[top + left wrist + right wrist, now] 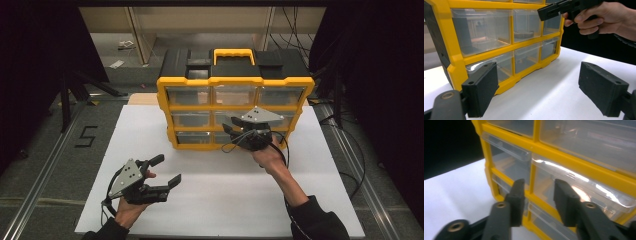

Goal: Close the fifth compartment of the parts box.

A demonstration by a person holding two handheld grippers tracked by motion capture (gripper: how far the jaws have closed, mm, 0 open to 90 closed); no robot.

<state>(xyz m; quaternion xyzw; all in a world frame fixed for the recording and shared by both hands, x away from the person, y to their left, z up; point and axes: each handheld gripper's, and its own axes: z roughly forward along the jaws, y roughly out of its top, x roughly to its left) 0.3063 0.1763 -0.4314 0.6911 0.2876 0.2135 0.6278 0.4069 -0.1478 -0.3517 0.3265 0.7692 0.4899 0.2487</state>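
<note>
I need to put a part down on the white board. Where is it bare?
Bare: the white board between the left gripper and the right forearm, and left of the yellow organizer. Crowded: the organizer's front, where the right gripper hovers with jaws apart.

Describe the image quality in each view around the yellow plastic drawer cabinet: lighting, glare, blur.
High view: even light on the white table, dark surroundings, the yellow plastic drawer cabinet soft but legible. Left gripper view: sharp, with faint reflections on the clear drawer fronts. Right gripper view: cabinet close and blurred, a bright glare streak on one clear drawer, and the right gripper with its jaws apart.
</note>
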